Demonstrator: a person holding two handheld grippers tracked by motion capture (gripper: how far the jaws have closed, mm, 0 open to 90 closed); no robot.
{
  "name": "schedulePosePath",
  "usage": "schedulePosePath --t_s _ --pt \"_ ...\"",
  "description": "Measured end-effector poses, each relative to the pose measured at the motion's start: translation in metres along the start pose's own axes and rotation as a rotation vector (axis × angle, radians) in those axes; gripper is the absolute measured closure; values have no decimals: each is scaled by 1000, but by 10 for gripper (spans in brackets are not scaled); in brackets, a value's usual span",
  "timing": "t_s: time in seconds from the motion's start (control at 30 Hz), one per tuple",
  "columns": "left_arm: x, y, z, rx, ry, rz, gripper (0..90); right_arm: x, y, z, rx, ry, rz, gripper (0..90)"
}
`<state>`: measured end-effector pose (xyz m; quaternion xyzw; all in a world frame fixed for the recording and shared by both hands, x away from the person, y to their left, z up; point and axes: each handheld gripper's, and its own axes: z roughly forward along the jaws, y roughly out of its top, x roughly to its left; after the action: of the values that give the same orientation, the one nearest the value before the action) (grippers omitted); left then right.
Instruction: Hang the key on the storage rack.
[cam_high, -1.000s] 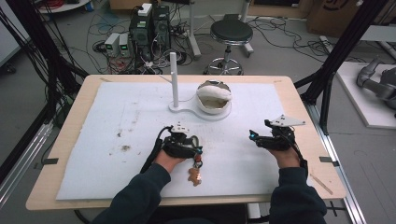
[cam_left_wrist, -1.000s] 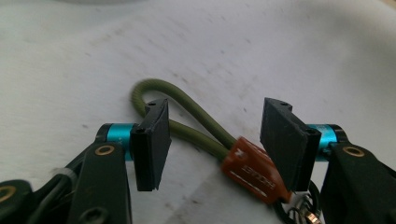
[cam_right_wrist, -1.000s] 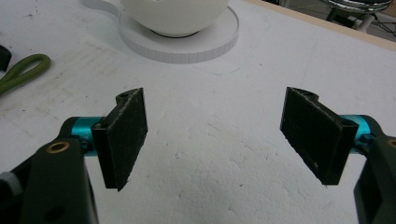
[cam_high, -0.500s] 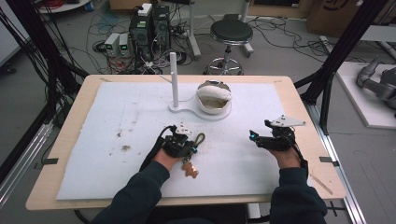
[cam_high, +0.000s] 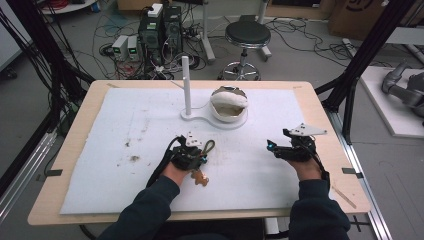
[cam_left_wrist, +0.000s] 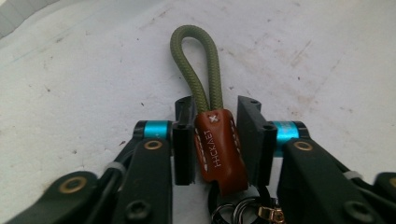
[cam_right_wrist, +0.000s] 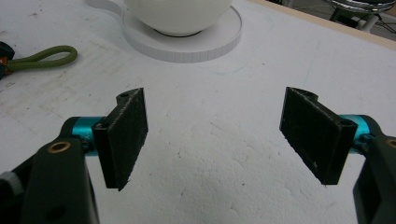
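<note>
My left gripper (cam_high: 201, 151) (cam_left_wrist: 215, 128) is shut on the brown leather tab (cam_left_wrist: 219, 151) of a keychain. Its olive-green cord loop (cam_left_wrist: 196, 65) (cam_high: 209, 145) sticks out past the jaws and lies on the white mat (cam_high: 125, 125). Metal rings (cam_left_wrist: 233, 211) hang behind the tab, and a small brown charm (cam_high: 200, 178) lies by the left hand. My right gripper (cam_high: 272, 148) (cam_right_wrist: 219, 135) hovers low over the mat on the right, open, with nothing between its pads. The green loop (cam_right_wrist: 42, 58) lies far left in the right gripper view.
A white stand with an upright post (cam_high: 186, 82) and a round base (cam_high: 240, 122) (cam_right_wrist: 187, 44) sits at the mat's far middle. It carries a white bowl (cam_high: 228, 104) (cam_right_wrist: 177, 14). Brown stains (cam_high: 134, 158) mark the mat at left. The wooden table edge (cam_high: 330, 150) runs just right of my right gripper.
The left gripper has shifted slightly left and away, dragging the charm with it. The green loop now shows ahead of its jaws. The right gripper has not moved.
</note>
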<state>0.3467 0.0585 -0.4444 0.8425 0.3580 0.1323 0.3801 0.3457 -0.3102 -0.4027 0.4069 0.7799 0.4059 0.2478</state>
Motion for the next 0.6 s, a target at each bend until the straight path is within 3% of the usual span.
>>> schedulePosePath --t_s 0.07,0.3,0.5,0.6 --pt "5 -2 -2 -15 -5 -25 707 -1 0 -1 -1 1 -2 238" --pt "22 -3 -29 -206 -41 -93 710 -2 0 -1 -8 -1 6 238" --pt "39 1 -63 -376 -42 -125 711 0 1 -3 -23 4 8 238" --pt "50 8 -82 -438 -29 -125 712 -1 1 -2 -24 1 4 238"
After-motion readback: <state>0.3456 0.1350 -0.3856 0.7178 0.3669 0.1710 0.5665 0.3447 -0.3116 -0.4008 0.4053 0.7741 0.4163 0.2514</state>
